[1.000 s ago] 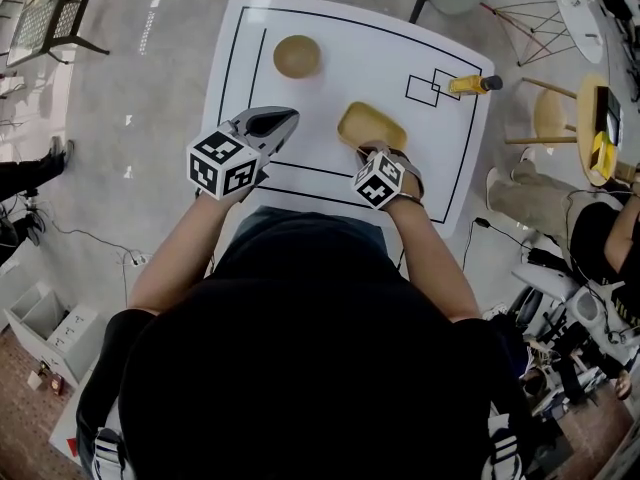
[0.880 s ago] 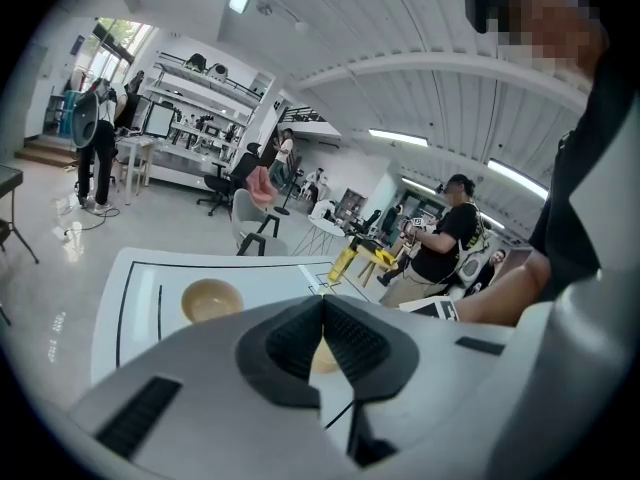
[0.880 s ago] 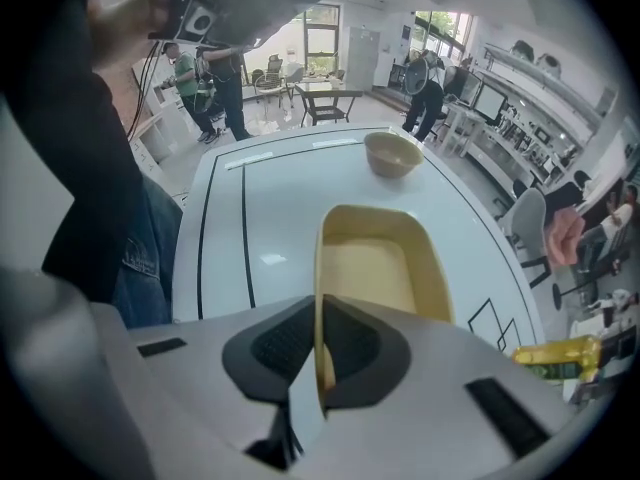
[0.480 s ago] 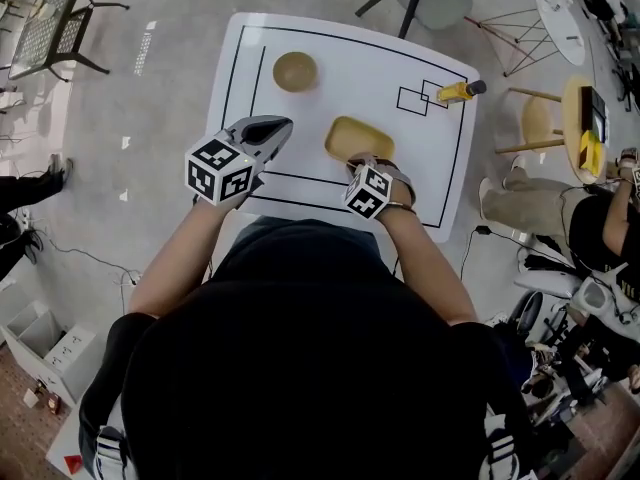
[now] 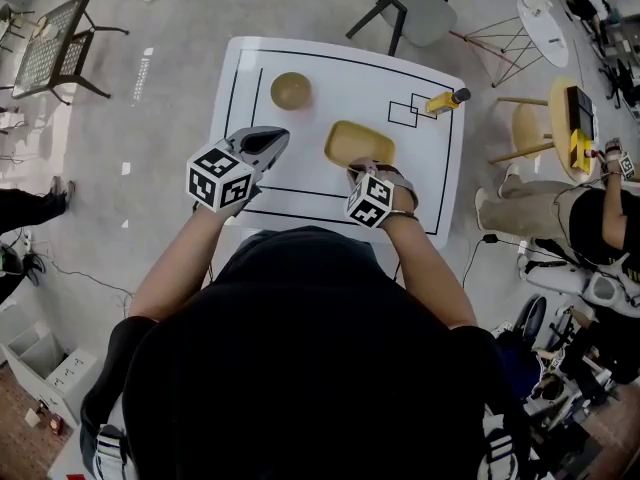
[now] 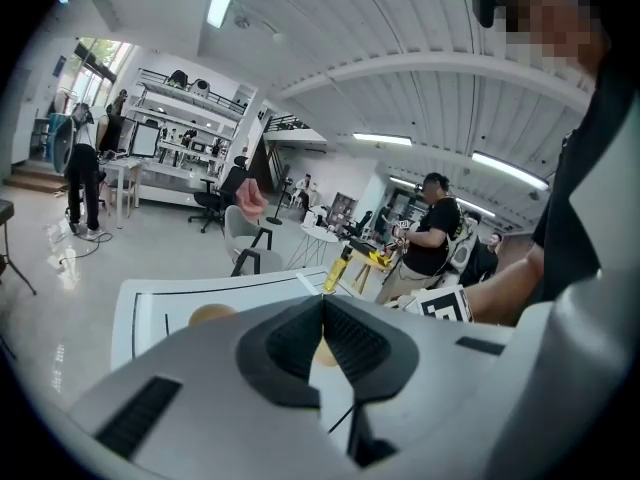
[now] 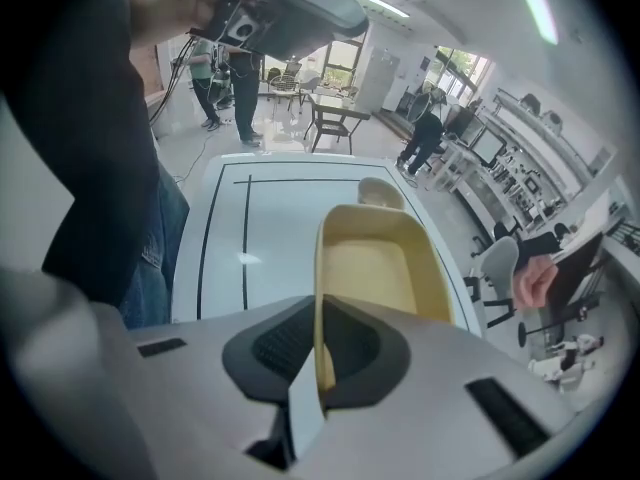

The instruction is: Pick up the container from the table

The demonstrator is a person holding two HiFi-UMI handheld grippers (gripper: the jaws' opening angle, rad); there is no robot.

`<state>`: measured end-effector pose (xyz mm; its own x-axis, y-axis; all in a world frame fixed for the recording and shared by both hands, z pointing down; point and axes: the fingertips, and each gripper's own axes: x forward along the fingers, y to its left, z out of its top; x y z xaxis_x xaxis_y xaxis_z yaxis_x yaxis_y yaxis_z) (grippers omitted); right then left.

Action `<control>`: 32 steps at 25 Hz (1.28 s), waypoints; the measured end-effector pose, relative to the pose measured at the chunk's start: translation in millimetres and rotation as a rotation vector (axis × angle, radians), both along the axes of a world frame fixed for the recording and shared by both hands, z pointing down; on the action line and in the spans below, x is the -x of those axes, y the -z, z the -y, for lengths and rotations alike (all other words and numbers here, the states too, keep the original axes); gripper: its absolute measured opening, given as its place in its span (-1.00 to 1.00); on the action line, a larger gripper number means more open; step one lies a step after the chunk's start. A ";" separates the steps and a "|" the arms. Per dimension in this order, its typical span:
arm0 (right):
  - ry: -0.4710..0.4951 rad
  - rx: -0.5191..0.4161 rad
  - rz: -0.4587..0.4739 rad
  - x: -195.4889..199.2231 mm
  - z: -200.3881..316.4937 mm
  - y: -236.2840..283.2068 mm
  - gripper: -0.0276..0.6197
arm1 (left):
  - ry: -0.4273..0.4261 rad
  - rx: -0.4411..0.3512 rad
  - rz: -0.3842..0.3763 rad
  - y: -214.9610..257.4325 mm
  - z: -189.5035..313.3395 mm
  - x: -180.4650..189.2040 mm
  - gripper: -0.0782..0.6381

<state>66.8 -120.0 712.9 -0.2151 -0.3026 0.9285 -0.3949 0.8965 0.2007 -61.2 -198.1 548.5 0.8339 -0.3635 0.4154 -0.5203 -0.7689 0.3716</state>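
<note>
Left tongs point(image 5: 281, 134) closed, seemingly level, right tongs point(image 5: 358, 170) clamping container point(image 5: 357, 142)

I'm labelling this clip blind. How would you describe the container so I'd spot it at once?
On the white table, look near the front edge, right of centre. The container is the shallow yellow oblong tray clamped at its rim by the right gripper; the bowl farther back is round, the bottle slim.

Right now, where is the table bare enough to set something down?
Barest: the table's far middle, between round bowl, yellow bottle and the held container. Left of the bowl, only a narrow strip. Crowded: near edge, under left hand-held gripper and right hand-held gripper.
</note>
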 end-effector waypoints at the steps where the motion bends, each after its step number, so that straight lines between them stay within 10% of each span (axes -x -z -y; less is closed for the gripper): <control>1: 0.000 -0.010 -0.003 -1.2 2.5 4.6 -0.86 | -0.002 -0.003 0.000 1.3 -0.6 0.4 -0.76; 32: 0.034 -0.168 -0.009 -7.4 2.9 106.9 -0.86 | -0.022 -0.100 -0.027 57.5 -15.8 6.8 -0.76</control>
